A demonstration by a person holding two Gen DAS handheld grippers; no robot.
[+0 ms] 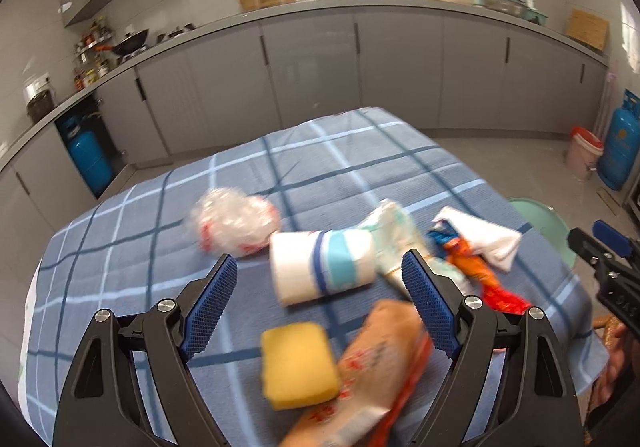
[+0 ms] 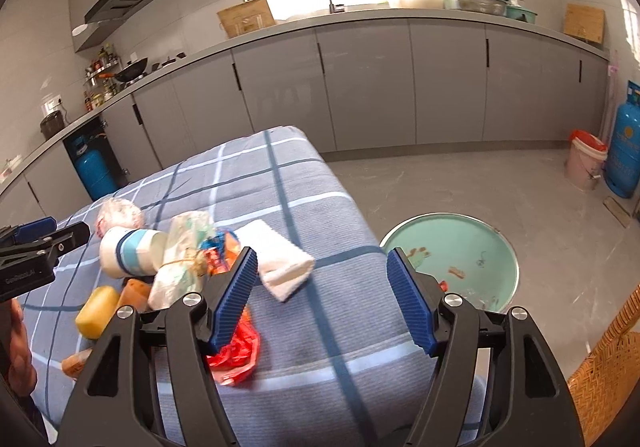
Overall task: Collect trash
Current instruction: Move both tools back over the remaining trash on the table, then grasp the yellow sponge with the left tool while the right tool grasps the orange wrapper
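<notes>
Trash lies on a table under a blue checked cloth [image 1: 168, 247]. My left gripper [image 1: 320, 267] hangs open above a white paper cup with blue bands [image 1: 324, 267], a yellow sponge [image 1: 298, 365] and a tan snack wrapper [image 1: 360, 379], with nothing between its pads. Further off lie a crumpled clear bag [image 1: 236, 223], a pale wrapper [image 1: 394, 231], a folded white cloth [image 1: 484, 239] and a red-orange wrapper [image 1: 480, 275]. My right gripper [image 2: 320, 261] is open and empty over the table's right side, beside the white cloth [image 2: 280, 259] and the red wrapper [image 2: 236, 351]. The paper cup [image 2: 128, 251] lies left of it.
A round green bin [image 2: 452, 259] stands on the floor right of the table, holding a few scraps. A wicker chair [image 2: 600, 379] is at the lower right. Grey kitchen cabinets [image 2: 360, 87] run along the back; a blue gas cylinder [image 2: 626, 151] and a pink bucket [image 2: 584, 163] stand at the far right.
</notes>
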